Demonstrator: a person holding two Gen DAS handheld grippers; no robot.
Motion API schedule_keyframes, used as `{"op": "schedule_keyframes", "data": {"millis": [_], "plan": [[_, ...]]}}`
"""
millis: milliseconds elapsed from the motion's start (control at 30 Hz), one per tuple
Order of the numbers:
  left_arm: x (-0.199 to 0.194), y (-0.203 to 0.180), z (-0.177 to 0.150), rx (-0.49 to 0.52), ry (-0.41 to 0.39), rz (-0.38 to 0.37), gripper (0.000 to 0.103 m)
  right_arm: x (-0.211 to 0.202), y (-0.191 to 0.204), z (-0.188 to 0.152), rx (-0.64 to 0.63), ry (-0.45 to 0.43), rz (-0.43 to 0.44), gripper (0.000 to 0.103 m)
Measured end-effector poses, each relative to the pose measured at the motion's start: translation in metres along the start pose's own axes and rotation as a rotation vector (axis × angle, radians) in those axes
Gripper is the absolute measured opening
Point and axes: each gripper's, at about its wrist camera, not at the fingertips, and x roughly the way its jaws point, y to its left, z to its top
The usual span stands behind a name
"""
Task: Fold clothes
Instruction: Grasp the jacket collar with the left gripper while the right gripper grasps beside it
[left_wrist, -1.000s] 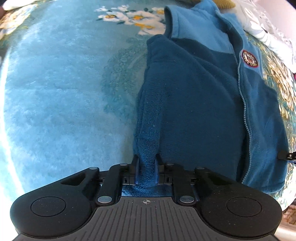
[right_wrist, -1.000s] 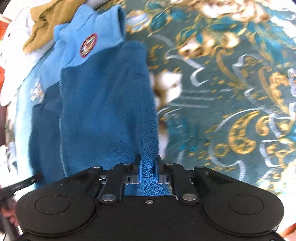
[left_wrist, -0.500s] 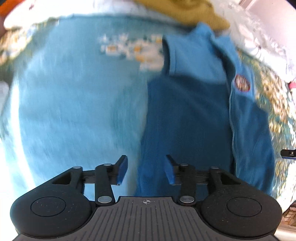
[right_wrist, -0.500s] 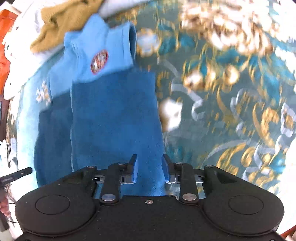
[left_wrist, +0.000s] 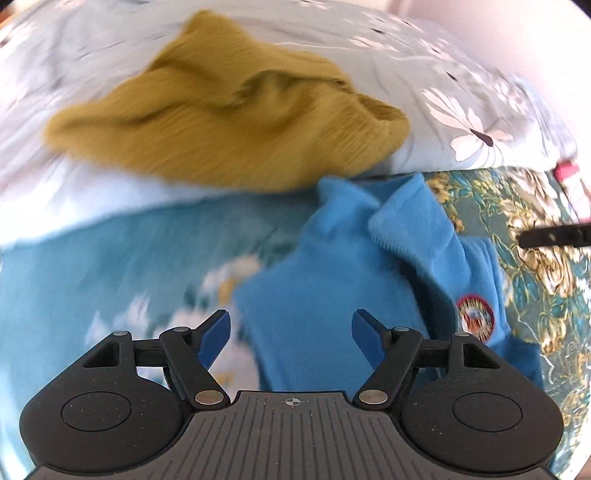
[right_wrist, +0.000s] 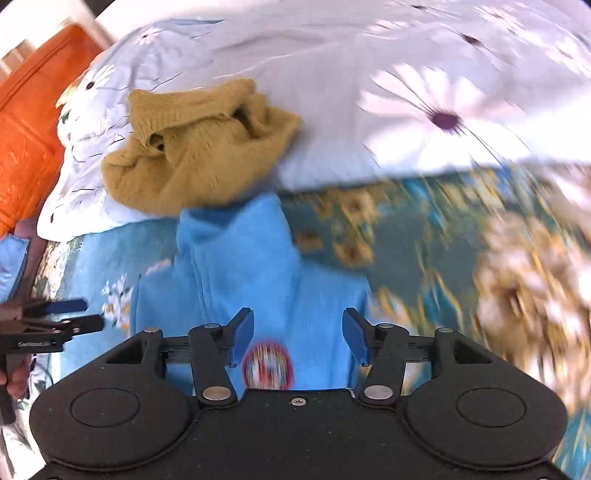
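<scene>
Both tools (left_wrist: 291, 332) (right_wrist: 298, 336) now off fleece vest (left_wrist: 332, 295), wide apart.

Blue fleece vest (left_wrist: 332, 288) with red round badge (left_wrist: 474, 319), mustard knit (left_wrist: 229, 122), white daisy-print pillow (right_wrist: 424, 103)

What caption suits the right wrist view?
Open right gripper above blue fleece jacket, mustard sweater bunched on floral pillow beyond.

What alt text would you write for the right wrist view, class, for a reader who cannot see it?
The open right gripper hovers over a blue fleece jacket lying collar-up on a floral bedspread. Beyond it, a crumpled mustard sweater rests on a daisy-print pillow.
</scene>
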Motion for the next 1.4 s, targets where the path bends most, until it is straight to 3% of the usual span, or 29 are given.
{"op": "schedule_keyframes", "data": {"millis": [133,300,533,667,733,767,833,900,967,1133,1400], "plan": [[0.033,-0.006,0.04,0.083,0.019,-0.035,0.07,0.032,0.007,0.038,-0.058,0.034,0.021,0.055],[0.073,-0.006,0.072,0.119,0.059,-0.072,0.07,0.069,0.011,0.061,-0.083,0.086,0.042,0.056],[0.109,-0.004,0.085,0.091,0.099,-0.156,0.07,0.117,0.013,0.075,-0.099,0.145,0.061,0.056],[0.123,-0.007,0.087,0.081,0.11,-0.164,0.067,0.132,0.016,0.082,-0.117,0.163,0.073,0.056],[0.127,-0.009,0.087,0.075,0.109,-0.164,0.063,0.134,0.018,0.084,-0.12,0.166,0.079,0.055],[0.129,-0.01,0.087,0.073,0.108,-0.166,0.051,0.134,0.019,0.085,-0.121,0.167,0.082,0.053],[0.129,-0.014,0.087,0.074,0.103,-0.187,0.037,0.135,0.021,0.086,-0.122,0.168,0.089,0.038],[0.126,-0.02,0.087,0.089,0.09,-0.186,0.026,0.133,0.023,0.088,-0.124,0.168,0.094,0.022],[0.12,-0.024,0.086,0.095,0.07,-0.182,0.018,0.127,0.025,0.087,-0.128,0.161,0.095,0.014],[0.085,-0.031,0.078,0.081,-0.016,-0.171,0.011,0.088,0.036,0.079,-0.142,0.091,0.11,0.012],[-0.029,-0.049,0.026,0.129,-0.203,-0.182,0.01,-0.016,0.046,0.035,-0.113,-0.051,0.149,0.012]]}}
